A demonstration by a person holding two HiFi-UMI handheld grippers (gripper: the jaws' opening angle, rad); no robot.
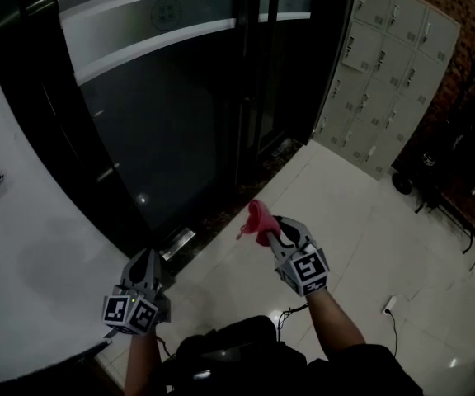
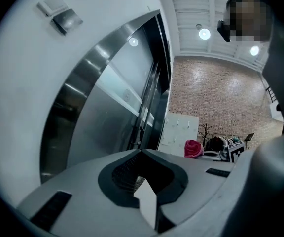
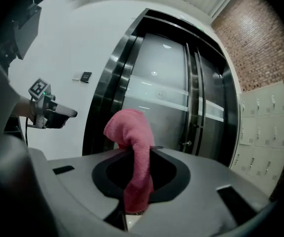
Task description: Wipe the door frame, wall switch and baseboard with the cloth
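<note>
While standing off from the door frame (image 1: pixel 72 151), holds the pink cloth (image 1: pixel 258 219) clenched in the right gripper (image 1: pixel 277 228), bunch upward, probably ready for a first wipe. Carries the left gripper (image 1: pixel 148 261) closed, empty, low by the wall (image 1: pixel 23 246). Shows the pinch only in the right gripper view, the gap to the frame only in the head view.

The left gripper (image 1: pixel 149 258) and the right gripper (image 1: pixel 277 228) had grey moulded shells that narrowed toward the jaws. Each carried a white cube (image 1: pixel 129 313) printed with black square markers, and a small green light showed on the left one. From the gripper views, each shell (image 2: pixel 78 181) had a dark ribbed recess (image 2: pixel 127 174) at its middle and black rectangular slots (image 2: pixel 51 209) off to the sides. The person wore a dark top (image 1: pixel 378 374).
</note>
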